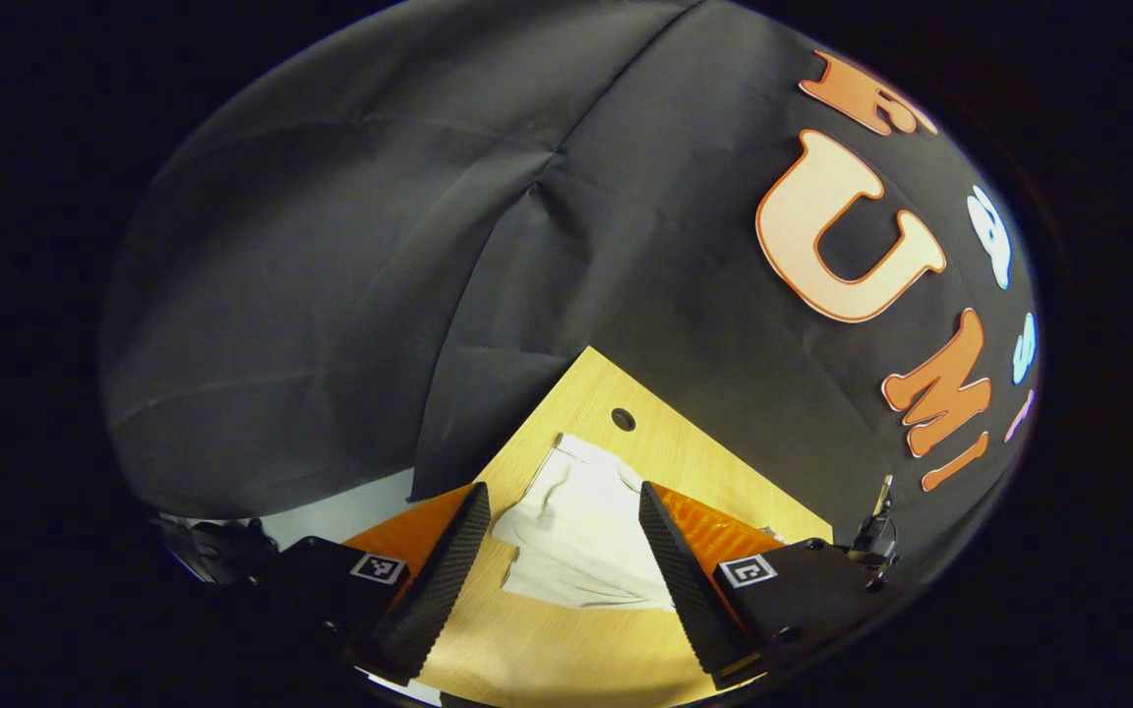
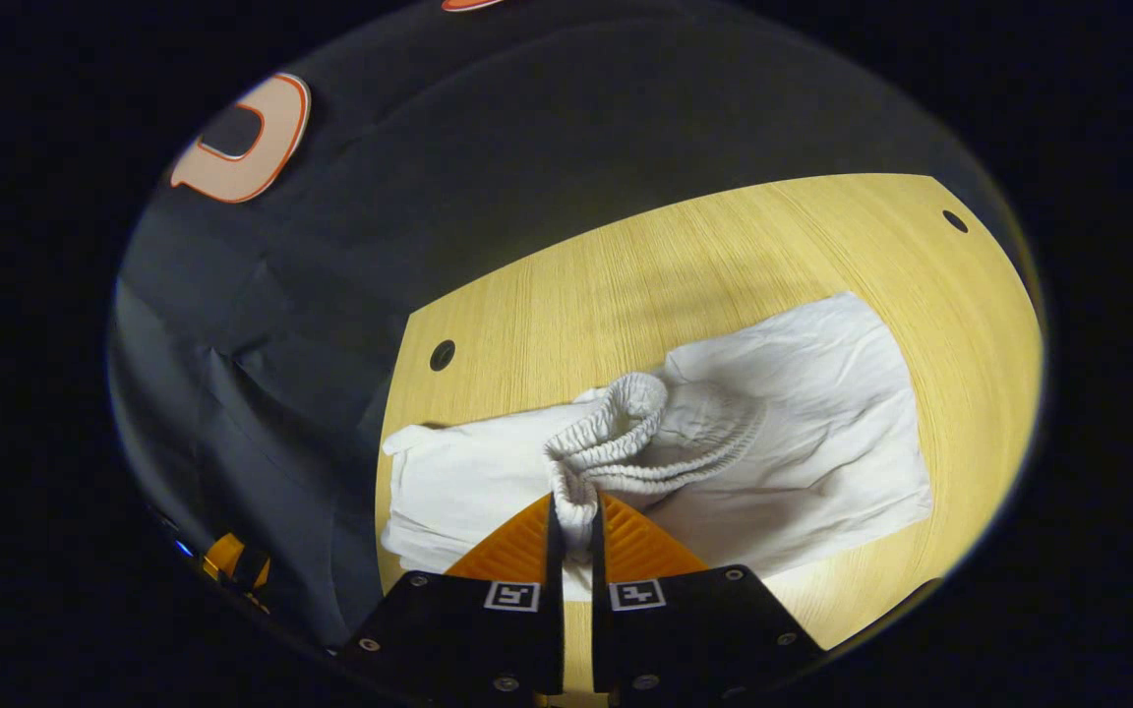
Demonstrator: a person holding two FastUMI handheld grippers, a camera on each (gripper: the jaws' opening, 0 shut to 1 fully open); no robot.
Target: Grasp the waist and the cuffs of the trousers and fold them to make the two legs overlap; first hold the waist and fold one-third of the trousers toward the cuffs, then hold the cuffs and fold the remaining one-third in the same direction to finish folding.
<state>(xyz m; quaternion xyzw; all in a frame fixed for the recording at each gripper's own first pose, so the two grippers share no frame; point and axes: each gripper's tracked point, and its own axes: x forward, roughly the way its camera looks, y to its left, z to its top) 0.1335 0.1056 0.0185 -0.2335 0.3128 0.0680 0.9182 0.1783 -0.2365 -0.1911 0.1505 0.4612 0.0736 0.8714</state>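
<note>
Trousers (image 2: 803, 423) lie on the table (image 2: 626, 275); right gripper (image 2: 574, 521) pinches their waistband (image 2: 616, 433) (bunched up), left gripper (image 1: 559, 551) gapes wide above them.

Trousers (image 2: 803, 413): plain white throughout, no print; the gathered elastic waistband (image 2: 626, 433) is the same white, ribbed in fine parallel ridges. Tabletop (image 2: 645, 275): pale yellow wood with fine straight grain, marked by small round dark holes (image 2: 442, 355). Booth wall (image 1: 380, 246): flat black cloth. Left tool (image 1: 562, 580) and right tool (image 2: 574, 551): black housings, each with small black-and-white square markers, and ridged orange panels.
</note>
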